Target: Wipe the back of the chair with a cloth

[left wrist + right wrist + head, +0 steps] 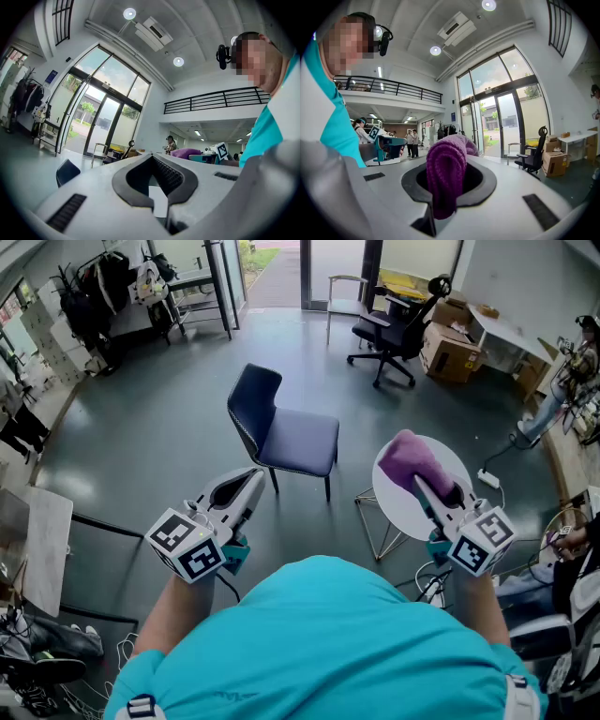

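I hold the cloth point(411, 460) bunched in the right gripper point(429, 491), its jaws clenched on the purple wad. In the head view it shows over a round white tabletop point(398, 507). The chair point(286, 432) stands on the floor point(169, 446) just left of that table, apart from the cloth, its back point(253, 401) on the far-left side. The table stands between my right gripper and the chair. My left gripper point(246, 486) points toward the seat, jaws closed on nothing. Beyond stand an office chair point(394, 329) and a box point(450, 354).
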A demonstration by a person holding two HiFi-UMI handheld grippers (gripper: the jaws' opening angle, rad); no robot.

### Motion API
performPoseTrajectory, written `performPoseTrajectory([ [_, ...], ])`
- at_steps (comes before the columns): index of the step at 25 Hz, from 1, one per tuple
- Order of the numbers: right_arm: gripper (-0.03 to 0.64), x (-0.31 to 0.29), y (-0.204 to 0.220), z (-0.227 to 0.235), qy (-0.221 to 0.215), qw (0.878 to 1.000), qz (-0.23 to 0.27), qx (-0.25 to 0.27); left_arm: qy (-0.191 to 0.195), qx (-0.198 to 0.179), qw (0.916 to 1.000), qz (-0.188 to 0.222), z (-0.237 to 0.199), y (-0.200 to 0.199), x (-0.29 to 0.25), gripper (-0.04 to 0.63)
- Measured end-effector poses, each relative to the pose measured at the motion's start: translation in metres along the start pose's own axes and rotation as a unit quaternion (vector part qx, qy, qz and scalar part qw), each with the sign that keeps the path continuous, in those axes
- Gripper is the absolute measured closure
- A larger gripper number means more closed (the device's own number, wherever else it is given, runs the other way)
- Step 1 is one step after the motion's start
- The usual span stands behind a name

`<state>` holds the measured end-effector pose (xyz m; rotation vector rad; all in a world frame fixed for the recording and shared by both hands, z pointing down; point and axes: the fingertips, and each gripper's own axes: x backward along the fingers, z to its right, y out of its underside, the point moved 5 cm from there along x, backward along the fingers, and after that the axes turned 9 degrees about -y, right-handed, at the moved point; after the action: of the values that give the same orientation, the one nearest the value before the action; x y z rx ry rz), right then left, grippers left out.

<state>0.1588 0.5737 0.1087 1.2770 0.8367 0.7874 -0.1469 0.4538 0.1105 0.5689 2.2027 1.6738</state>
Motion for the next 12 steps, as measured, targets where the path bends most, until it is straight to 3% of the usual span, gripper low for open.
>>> performPoseTrajectory([
  [12, 0.549, -0.0001, 0.0051, 0.0041, 0.004, 1.0, 0.008, -0.005, 0.003, -0.001, 1.0, -0.001, -0.0003, 0.0028, -0.0042, 0.592],
])
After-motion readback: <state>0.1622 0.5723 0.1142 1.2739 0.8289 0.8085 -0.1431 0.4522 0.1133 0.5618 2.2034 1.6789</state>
